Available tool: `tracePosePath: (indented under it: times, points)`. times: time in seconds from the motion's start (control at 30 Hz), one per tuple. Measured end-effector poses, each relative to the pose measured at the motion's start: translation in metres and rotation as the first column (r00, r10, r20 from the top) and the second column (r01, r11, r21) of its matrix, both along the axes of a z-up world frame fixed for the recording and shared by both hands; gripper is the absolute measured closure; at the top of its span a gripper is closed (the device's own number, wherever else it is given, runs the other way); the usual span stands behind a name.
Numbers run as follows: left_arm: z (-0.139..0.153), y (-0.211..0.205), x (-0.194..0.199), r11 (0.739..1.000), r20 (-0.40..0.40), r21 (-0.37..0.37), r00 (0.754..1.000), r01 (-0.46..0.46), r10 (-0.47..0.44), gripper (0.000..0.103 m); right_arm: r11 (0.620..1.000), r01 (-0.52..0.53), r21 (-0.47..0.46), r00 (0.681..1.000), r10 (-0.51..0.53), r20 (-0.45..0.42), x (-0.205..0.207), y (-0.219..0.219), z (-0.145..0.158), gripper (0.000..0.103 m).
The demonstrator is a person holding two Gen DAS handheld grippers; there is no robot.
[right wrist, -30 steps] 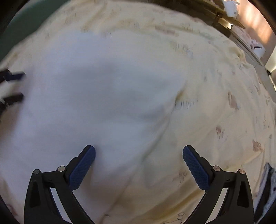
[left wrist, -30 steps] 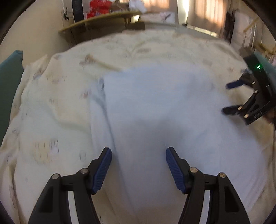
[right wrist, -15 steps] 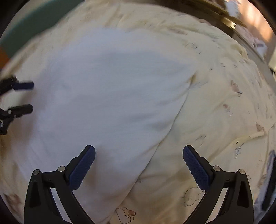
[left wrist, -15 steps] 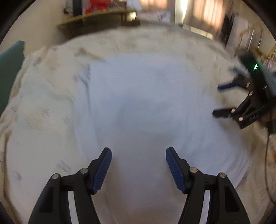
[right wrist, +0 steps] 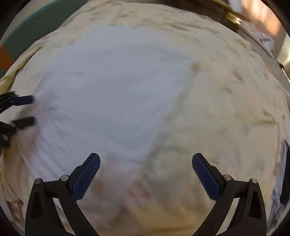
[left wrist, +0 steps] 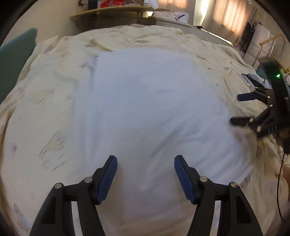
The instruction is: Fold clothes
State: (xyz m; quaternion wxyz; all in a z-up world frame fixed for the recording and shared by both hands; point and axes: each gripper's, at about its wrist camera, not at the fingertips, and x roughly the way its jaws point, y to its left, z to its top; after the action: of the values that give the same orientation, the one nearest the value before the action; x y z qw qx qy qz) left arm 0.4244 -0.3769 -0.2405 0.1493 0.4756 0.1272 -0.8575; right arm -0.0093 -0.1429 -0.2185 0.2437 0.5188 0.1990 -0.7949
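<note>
A white garment (left wrist: 145,112) lies spread flat on a cream printed bedspread (left wrist: 47,90). My left gripper (left wrist: 145,172) hangs open above the garment's near part, nothing between its blue pads. In the right wrist view the same white garment (right wrist: 112,87) fills the left and middle, and my right gripper (right wrist: 145,170) is wide open over its right edge, empty. The right gripper (left wrist: 235,109) also shows at the right rim of the left wrist view, beside the garment's right edge. The left gripper (right wrist: 27,110) shows at the left rim of the right wrist view.
A teal headboard (left wrist: 14,59) stands at the left of the bed. A wooden shelf (left wrist: 112,13) with clutter and lit curtains (left wrist: 226,16) lie beyond the far edge. Dark clothing (right wrist: 282,174) sits at the right edge of the bed.
Both grippers have drawn back and slightly up over the bed, so more of the white garment and bedspread comes into view. Both stayed open and empty.
</note>
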Motion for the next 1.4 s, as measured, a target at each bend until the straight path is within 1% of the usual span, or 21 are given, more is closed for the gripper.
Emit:
tracePosePath:
  times: [0.03, 0.1, 0.13, 0.2, 0.33, 0.4, 0.47, 0.53, 0.6, 0.67, 0.73, 0.8, 0.83, 0.9, 1.03, 1.1, 1.17, 1.23, 1.27, 1.33, 1.4]
  points:
    - [-0.003, 0.006, -0.006, 1.0, 0.007, -0.009, 1.0, 0.017, -0.017, 0.036, 1.0, -0.026, 0.005, 1.0, 0.026, -0.013, 0.002, -0.012, -0.003, 0.001]
    - [-0.007, 0.004, -0.015, 0.999, 0.024, -0.028, 0.999, 0.034, -0.033, 0.036, 0.997, -0.056, 0.058, 0.998, 0.057, -0.019, 0.003, -0.026, -0.014, 0.001]
    - [-0.011, 0.003, -0.013, 1.0, 0.026, -0.007, 0.999, 0.023, -0.023, 0.036, 0.995, -0.06, 0.081, 0.998, 0.061, -0.011, 0.003, -0.028, -0.021, 0.001]
    - [-0.014, 0.005, -0.003, 1.0, 0.036, 0.007, 0.999, 0.023, -0.023, 0.036, 0.995, -0.035, 0.09, 0.999, 0.034, 0.019, 0.002, -0.017, -0.03, 0.001]
    - [-0.018, 0.02, 0.027, 0.997, 0.078, -0.023, 0.994, 0.08, -0.078, 0.036, 0.996, 0.027, 0.084, 0.998, -0.031, 0.048, 0.009, 0.015, -0.032, 0.001]
    - [-0.013, 0.022, 0.039, 0.995, 0.065, -0.018, 0.993, 0.095, -0.093, 0.036, 0.997, 0.032, 0.07, 0.998, -0.035, 0.042, 0.015, 0.022, -0.026, 0.001]
    - [-0.002, 0.018, 0.043, 0.995, 0.018, -0.007, 0.995, 0.1, -0.1, 0.036, 0.998, 0.036, 0.056, 0.999, -0.038, 0.037, 0.02, 0.028, -0.019, 0.001]
    - [0.011, 0.013, 0.038, 0.997, -0.054, 0.003, 0.995, 0.083, -0.083, 0.036, 0.999, 0.033, 0.025, 0.999, -0.034, 0.029, 0.022, 0.022, -0.012, 0.001]
    - [0.017, 0.008, 0.023, 0.999, -0.074, 0.014, 0.996, 0.05, -0.048, 0.036, 1.0, 0.019, -0.008, 1.0, -0.019, 0.018, 0.023, 0.008, -0.004, 0.001]
    - [0.014, 0.007, -0.001, 0.999, -0.074, 0.041, 0.997, 0.019, -0.016, 0.036, 1.0, -0.02, -0.005, 1.0, 0.02, 0.011, 0.024, -0.013, -0.006, 0.001]
    - [0.008, 0.017, -0.016, 0.998, -0.056, 0.051, 0.998, 0.042, -0.039, 0.036, 0.998, -0.057, 0.033, 0.998, 0.057, 0.021, 0.024, -0.025, -0.015, 0.001]
    - [-0.009, 0.041, -0.03, 0.994, 0.013, 0.048, 0.995, 0.1, -0.101, 0.036, 0.995, -0.086, 0.058, 0.996, 0.084, 0.04, 0.025, -0.035, -0.024, 0.001]
    - [-0.014, 0.046, -0.028, 0.993, 0.019, 0.057, 0.995, 0.101, -0.102, 0.036, 0.996, -0.083, 0.046, 0.995, 0.08, 0.065, 0.026, -0.033, -0.028, 0.001]
    - [-0.019, 0.054, -0.022, 0.993, 0.015, 0.074, 0.996, 0.089, -0.09, 0.036, 0.997, -0.079, 0.003, 0.984, 0.078, 0.159, 0.032, -0.025, -0.038, 0.001]
    - [-0.019, 0.069, 0.002, 0.989, 0.051, 0.067, 0.99, 0.13, -0.134, 0.036, 0.986, -0.157, 0.061, 0.977, 0.145, 0.155, 0.061, -0.015, -0.042, 0.001]
    - [-0.017, 0.073, 0.014, 0.987, 0.071, 0.059, 0.985, 0.152, -0.156, 0.036, 0.986, -0.148, 0.081, 0.974, 0.131, 0.183, 0.069, -0.013, -0.041, 0.001]
    - [-0.004, 0.075, 0.029, 0.986, 0.046, 0.037, 0.985, 0.165, -0.166, 0.036, 0.985, -0.145, 0.093, 0.976, 0.127, 0.174, 0.071, -0.015, -0.034, 0.001]
    - [0.013, 0.071, 0.04, 0.991, 0.003, -0.018, 0.991, 0.133, -0.133, 0.036, 0.988, -0.14, 0.064, 0.982, 0.13, 0.138, 0.069, -0.023, -0.021, 0.001]
    - [0.02, 0.062, 0.046, 0.995, -0.02, -0.037, 0.996, 0.089, -0.09, 0.036, 0.991, -0.132, 0.029, 0.985, 0.128, 0.113, 0.065, -0.029, -0.011, 0.001]
    - [0.024, 0.036, 0.057, 0.999, -0.028, -0.031, 1.0, -0.016, 0.015, 0.036, 0.992, -0.123, -0.027, 0.989, 0.125, 0.082, 0.055, -0.045, 0.002, 0.001]
    - [0.013, 0.008, 0.062, 0.994, -0.015, 0.009, 0.994, -0.111, 0.111, 0.036, 0.992, -0.12, -0.045, 0.99, 0.123, 0.074, 0.048, -0.064, 0.003, 0.001]
